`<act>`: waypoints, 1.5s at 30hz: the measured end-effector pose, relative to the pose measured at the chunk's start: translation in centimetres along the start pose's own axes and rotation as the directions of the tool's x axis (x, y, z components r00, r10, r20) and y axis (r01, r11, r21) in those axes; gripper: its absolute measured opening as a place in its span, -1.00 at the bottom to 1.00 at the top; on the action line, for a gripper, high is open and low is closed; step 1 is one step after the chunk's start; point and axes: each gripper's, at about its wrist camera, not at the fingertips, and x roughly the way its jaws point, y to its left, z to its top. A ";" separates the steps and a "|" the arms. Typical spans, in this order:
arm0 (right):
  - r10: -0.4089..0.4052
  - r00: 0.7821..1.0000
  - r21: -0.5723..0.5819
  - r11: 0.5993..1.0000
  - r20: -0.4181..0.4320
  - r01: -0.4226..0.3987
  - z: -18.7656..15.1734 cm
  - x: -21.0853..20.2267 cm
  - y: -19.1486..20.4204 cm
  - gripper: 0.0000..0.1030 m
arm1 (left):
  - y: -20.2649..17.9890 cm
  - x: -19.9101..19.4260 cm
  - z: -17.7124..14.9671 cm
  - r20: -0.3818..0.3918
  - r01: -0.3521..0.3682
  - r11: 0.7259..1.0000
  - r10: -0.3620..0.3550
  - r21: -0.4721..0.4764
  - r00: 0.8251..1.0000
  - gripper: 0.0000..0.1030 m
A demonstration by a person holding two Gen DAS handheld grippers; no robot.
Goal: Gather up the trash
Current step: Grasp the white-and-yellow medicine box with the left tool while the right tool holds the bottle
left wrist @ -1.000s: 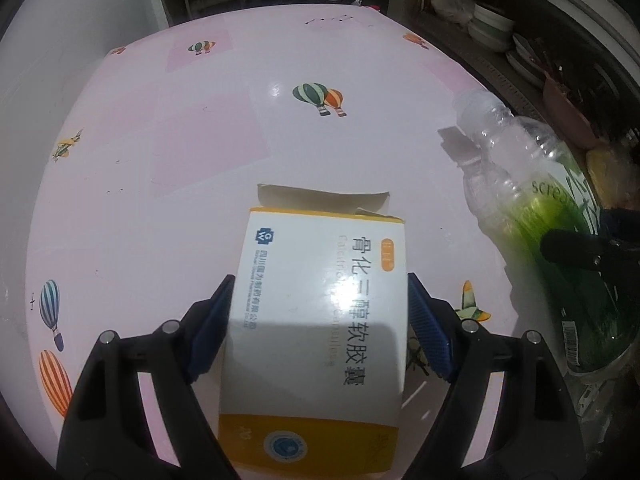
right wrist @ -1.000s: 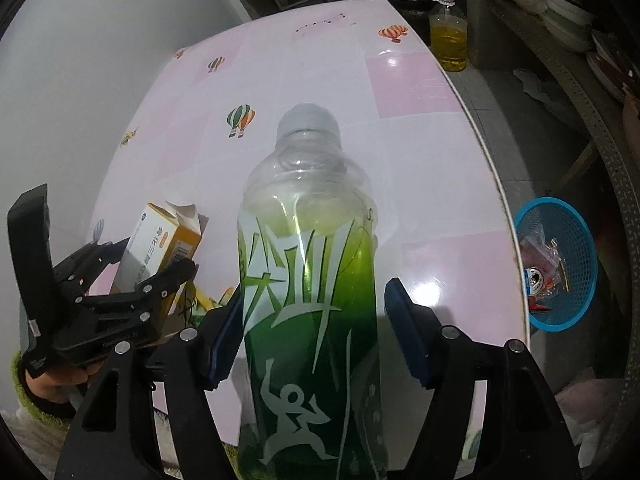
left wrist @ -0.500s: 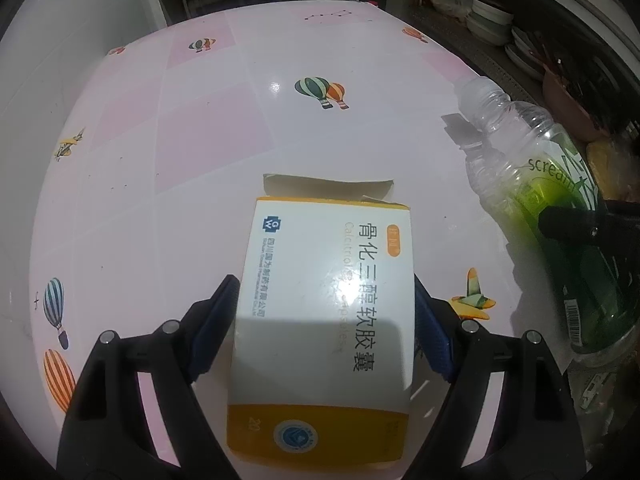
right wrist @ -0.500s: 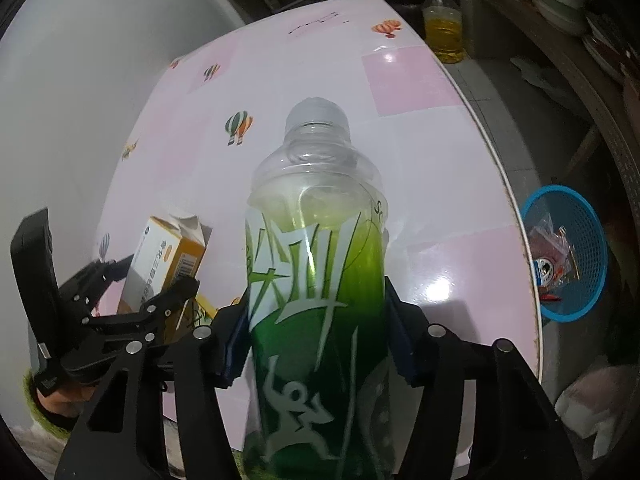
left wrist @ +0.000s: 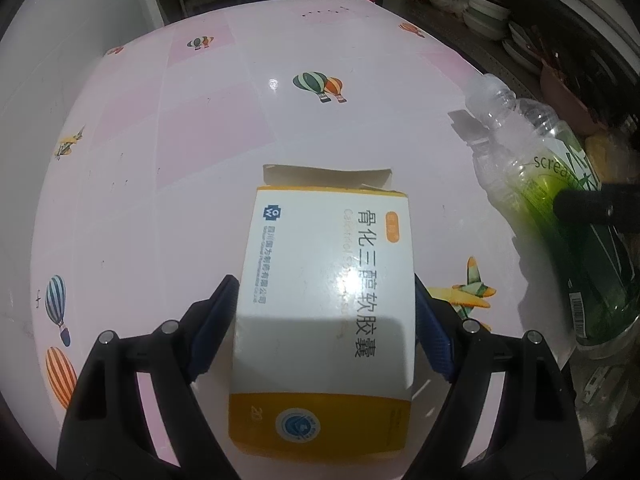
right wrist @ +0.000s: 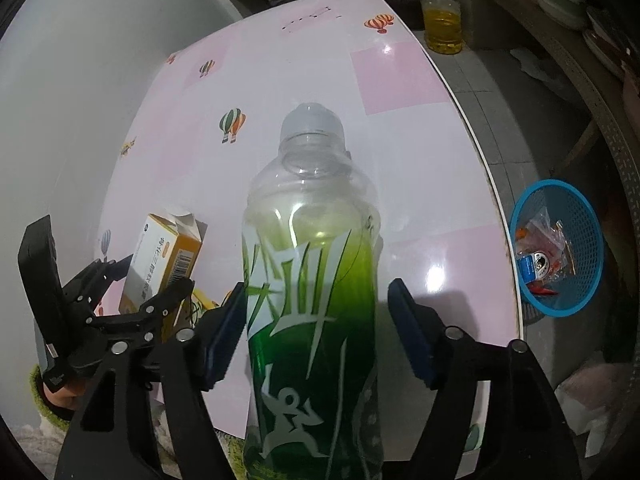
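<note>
A white and orange medicine box (left wrist: 328, 292) with an open top flap sits between the jaws of my left gripper (left wrist: 324, 292), whose blue pads press both its long sides. From the right wrist view the same box (right wrist: 164, 256) is seen tilted in the left gripper (right wrist: 156, 272). A plastic bottle (right wrist: 312, 280) with a green label and a grey cap stands between the jaws of my right gripper (right wrist: 316, 300). Those jaws are opening, and the right pad stands clear of the bottle. In the left wrist view the bottle (left wrist: 560, 208) is at the table's right edge.
The pink table (left wrist: 200, 160) carries balloon and plane prints. On the floor to its right stands a blue mesh basket (right wrist: 590, 240) holding wrappers and a can. A jug of yellow oil (right wrist: 442, 20) stands on the floor beyond the far table end. Stacked bowls (left wrist: 484, 16) fill shelves at the right.
The right jaws closed against the bottle half a second ago and have since spread apart. The left gripper and its box have kept still.
</note>
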 end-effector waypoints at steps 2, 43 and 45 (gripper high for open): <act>0.003 1.000 -0.007 1.000 -0.006 -0.003 0.4 0.2 0.0 0.37 | 0.0 0.0 -0.1 0.000 0.002 1.000 -0.002 -0.002 1.000 0.53; 0.130 0.991 0.031 0.991 -0.015 -0.129 0.4 0.6 -1.5 0.25 | 0.1 -1.4 0.4 0.052 -0.031 0.999 0.032 -0.023 0.998 0.31; 0.134 0.991 0.033 0.991 -0.009 -0.133 0.5 0.5 -1.4 0.25 | 0.1 -1.5 0.4 0.057 -0.032 0.999 0.034 -0.021 0.998 0.31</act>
